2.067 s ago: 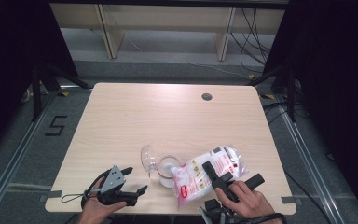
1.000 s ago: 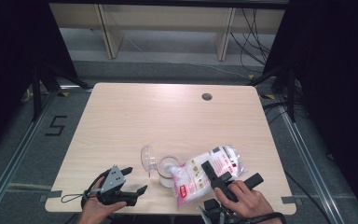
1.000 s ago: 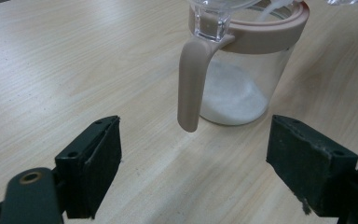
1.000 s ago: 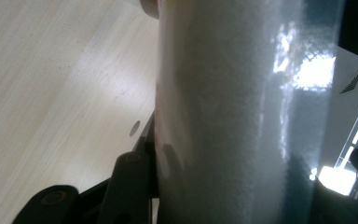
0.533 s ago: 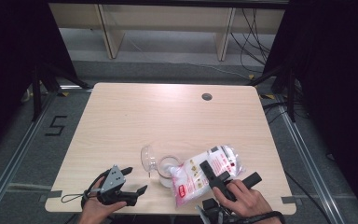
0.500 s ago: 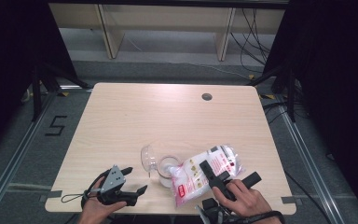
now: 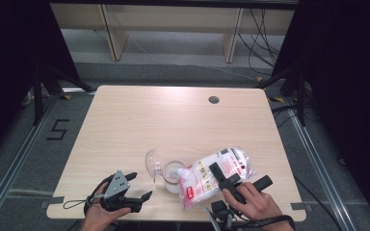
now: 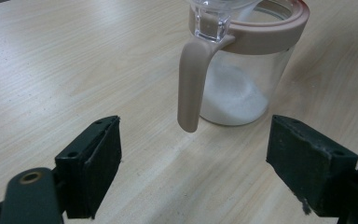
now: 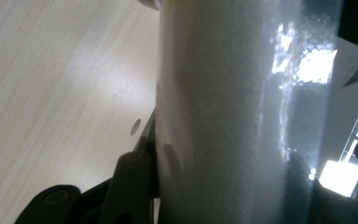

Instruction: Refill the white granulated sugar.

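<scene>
Nothing much has shifted since the earlier frames: the bag (image 7: 217, 175) sits at lower centre-right of the high view as before, its corner tipped over the jar (image 7: 169, 173). The right gripper (image 7: 232, 182) pinches the bag between its jaws; the clear, glossy plastic shows fine white grains. The left gripper (image 7: 136, 191), lower left, rests with jaws spread wide, nothing between them. The jar is clear glass with a pinkish rim and handle (image 8: 190, 81), its hinged lid (image 7: 151, 162) open. The table (image 7: 173, 120) is pale wood grain.

Bag of sugar (image 7: 212, 175) tilted over open jar (image 7: 172, 174)
</scene>
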`<state>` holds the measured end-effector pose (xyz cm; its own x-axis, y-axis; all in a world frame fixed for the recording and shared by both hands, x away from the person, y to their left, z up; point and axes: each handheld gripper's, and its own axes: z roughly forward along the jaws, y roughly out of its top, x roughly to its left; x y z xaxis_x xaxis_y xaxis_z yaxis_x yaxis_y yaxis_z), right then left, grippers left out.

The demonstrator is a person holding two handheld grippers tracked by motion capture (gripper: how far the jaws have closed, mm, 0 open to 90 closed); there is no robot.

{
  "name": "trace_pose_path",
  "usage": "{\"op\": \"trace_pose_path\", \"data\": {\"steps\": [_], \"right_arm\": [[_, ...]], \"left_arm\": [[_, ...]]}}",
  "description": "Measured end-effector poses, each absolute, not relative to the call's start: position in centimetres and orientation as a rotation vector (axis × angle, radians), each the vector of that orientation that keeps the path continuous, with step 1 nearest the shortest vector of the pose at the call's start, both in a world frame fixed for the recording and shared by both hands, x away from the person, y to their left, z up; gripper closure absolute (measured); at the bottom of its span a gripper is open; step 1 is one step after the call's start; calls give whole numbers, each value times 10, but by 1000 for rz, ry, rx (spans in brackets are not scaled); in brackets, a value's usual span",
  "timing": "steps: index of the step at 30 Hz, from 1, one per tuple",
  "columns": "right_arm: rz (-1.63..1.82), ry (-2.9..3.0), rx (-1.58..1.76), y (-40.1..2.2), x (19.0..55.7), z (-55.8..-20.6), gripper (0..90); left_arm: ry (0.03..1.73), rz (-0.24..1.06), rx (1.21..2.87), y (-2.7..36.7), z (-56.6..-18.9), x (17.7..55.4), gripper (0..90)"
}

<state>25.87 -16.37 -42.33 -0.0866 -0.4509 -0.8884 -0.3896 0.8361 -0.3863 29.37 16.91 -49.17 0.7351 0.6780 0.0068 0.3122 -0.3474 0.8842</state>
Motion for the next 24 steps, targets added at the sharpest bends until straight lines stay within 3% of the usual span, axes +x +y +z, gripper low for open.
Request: {"op": "trace_pose_path", "data": {"steps": [24], "right_arm": [[-27,1705,-624,-163,262,-424,663]], "left_arm": [[779,443,1944,169,-493,293,174]]}}
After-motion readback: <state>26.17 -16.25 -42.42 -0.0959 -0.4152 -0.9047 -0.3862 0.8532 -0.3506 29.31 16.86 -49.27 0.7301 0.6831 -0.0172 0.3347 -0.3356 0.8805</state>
